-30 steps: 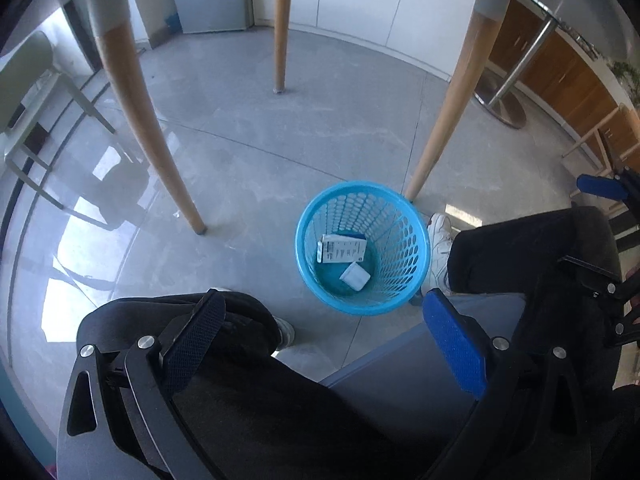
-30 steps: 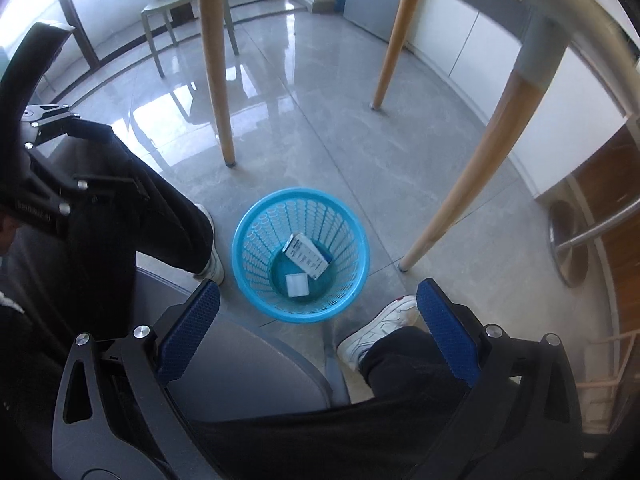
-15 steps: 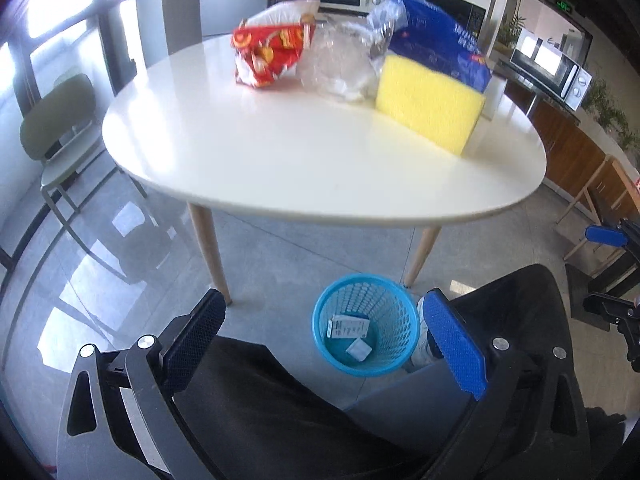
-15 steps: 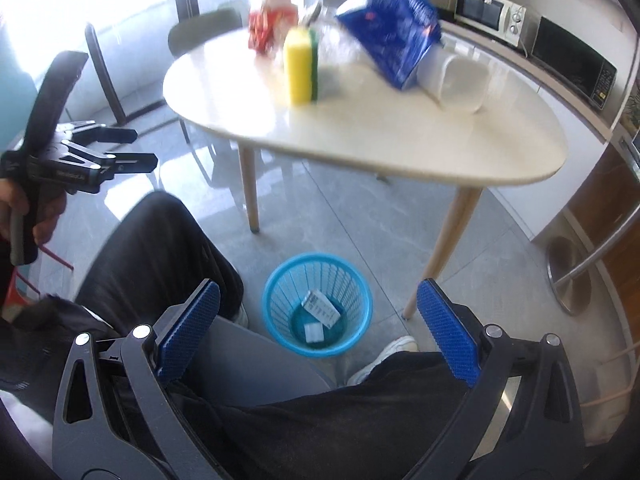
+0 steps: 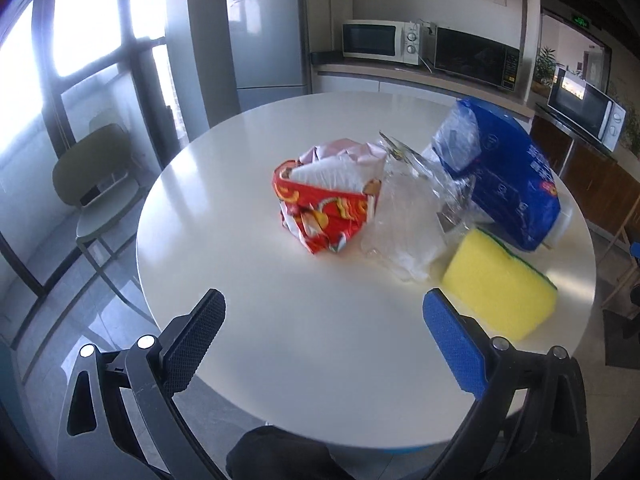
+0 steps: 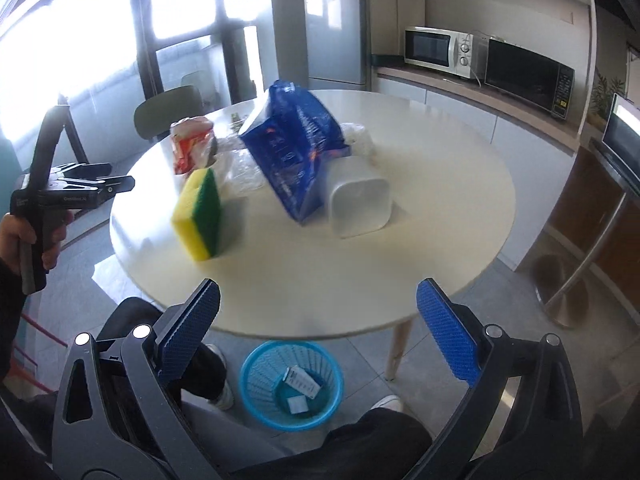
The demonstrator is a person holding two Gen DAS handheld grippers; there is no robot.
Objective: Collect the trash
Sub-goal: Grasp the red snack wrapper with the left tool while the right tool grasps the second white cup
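On the white round table (image 5: 248, 264) lie a crumpled red snack wrapper (image 5: 324, 208), a clear plastic bag (image 5: 404, 220), a big blue package (image 5: 508, 184) and a yellow sponge (image 5: 500, 284). My left gripper (image 5: 324, 344) hovers open over the table's near edge, empty. My right gripper (image 6: 318, 334) is open and empty too, held back from the table (image 6: 360, 280). Below it on the floor stands the blue mesh bin (image 6: 292, 384) with two small paper scraps inside. The right wrist view also shows the sponge (image 6: 198, 216), the blue package (image 6: 296, 148), the red wrapper (image 6: 188, 148) and the left gripper (image 6: 124, 183).
A white tub (image 6: 358, 204) lies on its side beside the blue package. A green chair (image 5: 100, 184) stands left of the table. Microwaves (image 5: 380, 42) and a fridge (image 5: 266, 36) line the back wall. The person's dark-trousered legs (image 6: 188, 360) flank the bin.
Both grippers have swung up from looking down at the bin under the table to facing the tabletop and its litter. Their jaws stayed open and empty throughout.
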